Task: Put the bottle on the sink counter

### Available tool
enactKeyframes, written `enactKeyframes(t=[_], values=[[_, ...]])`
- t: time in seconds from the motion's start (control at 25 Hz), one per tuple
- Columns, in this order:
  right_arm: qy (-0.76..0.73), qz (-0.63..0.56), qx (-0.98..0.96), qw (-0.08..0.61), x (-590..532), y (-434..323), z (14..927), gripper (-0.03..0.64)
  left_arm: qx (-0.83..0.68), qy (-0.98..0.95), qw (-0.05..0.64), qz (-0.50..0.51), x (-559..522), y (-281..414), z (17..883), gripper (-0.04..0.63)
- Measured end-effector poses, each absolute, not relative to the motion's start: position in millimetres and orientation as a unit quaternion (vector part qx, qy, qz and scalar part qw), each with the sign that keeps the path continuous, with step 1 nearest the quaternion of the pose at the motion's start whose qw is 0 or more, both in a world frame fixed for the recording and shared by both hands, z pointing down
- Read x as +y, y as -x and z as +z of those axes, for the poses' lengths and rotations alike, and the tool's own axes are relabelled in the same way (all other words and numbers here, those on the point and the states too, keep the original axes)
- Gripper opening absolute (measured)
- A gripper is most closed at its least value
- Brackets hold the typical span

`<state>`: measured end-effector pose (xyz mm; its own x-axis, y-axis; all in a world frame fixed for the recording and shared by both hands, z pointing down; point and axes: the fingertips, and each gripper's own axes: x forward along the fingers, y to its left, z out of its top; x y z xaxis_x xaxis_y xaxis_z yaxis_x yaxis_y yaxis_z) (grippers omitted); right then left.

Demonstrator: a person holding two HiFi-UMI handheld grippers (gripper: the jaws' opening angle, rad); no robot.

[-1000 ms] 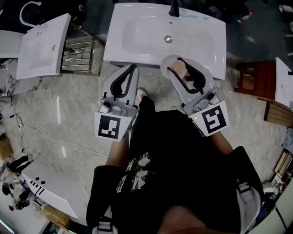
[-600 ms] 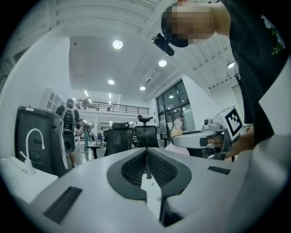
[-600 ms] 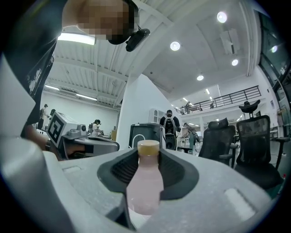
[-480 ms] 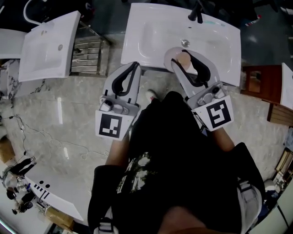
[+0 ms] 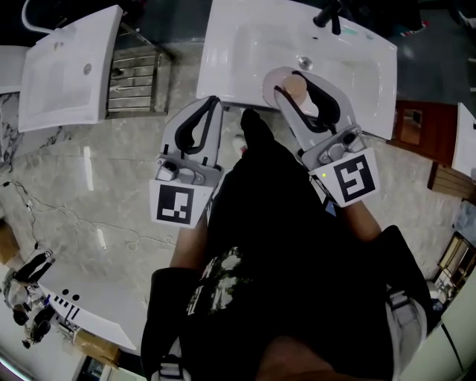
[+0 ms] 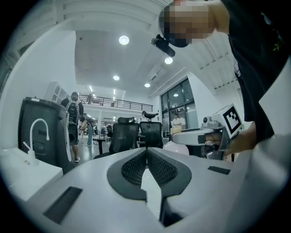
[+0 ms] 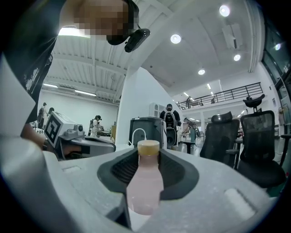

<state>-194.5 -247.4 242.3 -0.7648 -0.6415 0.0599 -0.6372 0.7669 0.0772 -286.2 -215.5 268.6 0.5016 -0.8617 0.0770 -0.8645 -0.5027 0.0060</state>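
A pale pink bottle (image 7: pixel 144 182) with a tan cap (image 5: pixel 295 88) stands upright between the jaws of my right gripper (image 7: pixel 148 154), which is shut on its body. In the head view the right gripper (image 5: pixel 294 79) holds the bottle over the near part of the white sink counter (image 5: pixel 245 45), in front of the drain (image 5: pixel 303 62) and the black faucet (image 5: pixel 328 15). My left gripper (image 5: pixel 214 102) hangs just short of the counter's front edge, to the left of the bottle. Its jaws are shut with nothing between them, and the tips meet in the left gripper view (image 6: pixel 146 151).
A second white basin (image 5: pixel 63 71) lies at the far left beside a metal rack (image 5: pixel 137 71). Dark wooden furniture (image 5: pixel 413 123) stands to the right of the sink. Below is a marble floor (image 5: pixel 97 186) with a thin cable. Office chairs (image 7: pixel 227 136) and people stand far off.
Both grippers have moved forward toward the sink. The bottle was at the counter's front edge and now hangs over the near part of the basin. Both jaws stand as before.
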Motion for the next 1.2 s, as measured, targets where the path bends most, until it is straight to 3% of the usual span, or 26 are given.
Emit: enactKeyframes(t=[1.2], values=[[-0.377, 0.034, -0.922, 0.082, -527.4, 192.7, 362.6, 0.130, -0.443, -0.889, 0.078, 0.082, -497.9, 277.3, 372.2, 0.020]])
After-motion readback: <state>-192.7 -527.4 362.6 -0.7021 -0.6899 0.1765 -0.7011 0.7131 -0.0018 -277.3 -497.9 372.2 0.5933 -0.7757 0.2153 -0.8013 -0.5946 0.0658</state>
